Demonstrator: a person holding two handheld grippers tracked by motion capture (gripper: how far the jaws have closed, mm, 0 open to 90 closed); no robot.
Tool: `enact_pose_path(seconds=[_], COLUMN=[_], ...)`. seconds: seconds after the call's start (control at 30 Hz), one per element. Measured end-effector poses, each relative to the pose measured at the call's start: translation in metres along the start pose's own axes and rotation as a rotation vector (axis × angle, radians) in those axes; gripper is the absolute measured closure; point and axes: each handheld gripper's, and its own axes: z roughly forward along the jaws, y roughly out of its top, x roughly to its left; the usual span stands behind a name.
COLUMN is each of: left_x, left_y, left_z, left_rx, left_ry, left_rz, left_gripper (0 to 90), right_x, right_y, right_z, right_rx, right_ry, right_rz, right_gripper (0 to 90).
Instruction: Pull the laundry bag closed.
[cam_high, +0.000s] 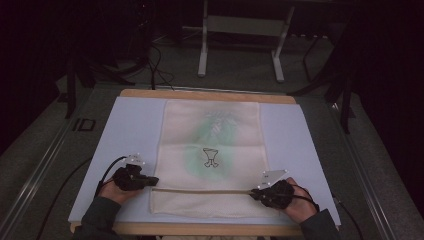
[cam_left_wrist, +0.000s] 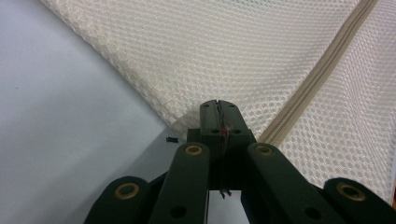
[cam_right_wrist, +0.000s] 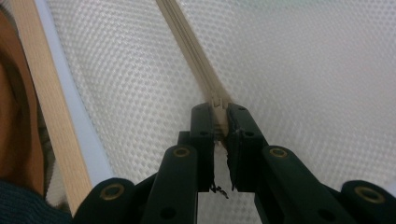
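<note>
A cream mesh laundry bag (cam_high: 210, 155) lies flat on the pale blue mat (cam_high: 130, 130), its zipper (cam_high: 200, 190) running across near the person's edge. The left gripper (cam_high: 153, 181), hand low at the bag's left edge, is clamped on the mesh corner (cam_left_wrist: 189, 119) by the zipper's end. The right gripper (cam_high: 254, 192), at the bag's right side and pointing left, pinches the zipper slider (cam_right_wrist: 218, 103).

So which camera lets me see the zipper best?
The high view: the zipper runs whole across the mesh bag, from the left gripper to the right gripper. The right gripper view shows its pull pinched close up; the left gripper view shows a short slanting stretch.
</note>
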Motion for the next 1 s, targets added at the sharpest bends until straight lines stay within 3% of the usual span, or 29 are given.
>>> enact_pose_path(seconds=[0.9,0.93,0.97,1.0], left_x=[0.0,0.0,0.0,0.0], left_y=[0.0,0.0,0.0,0.0], left_z=[0.0,0.0,0.0,0.0], left_rx=[0.003,0.001,0.001,0.002], left_ry=[0.002,0.001,0.001,0.001], left_rz=[0.002,0.0,0.0,0.0], left_gripper=[89.9,89.9,89.9,89.9], right_x=[-0.012,-0.014,-0.014,-0.018], right_y=[-0.022,-0.027,-0.027,-0.036], right_z=[-0.015,-0.017,-0.017,-0.021], right_rx=[0.017,0.055,0.055,0.033], right_ry=[-0.032,-0.064,-0.064,-0.054], right_rz=[0.049,0.051,0.051,0.081], right_gripper=[82.3,82.3,82.3,82.3])
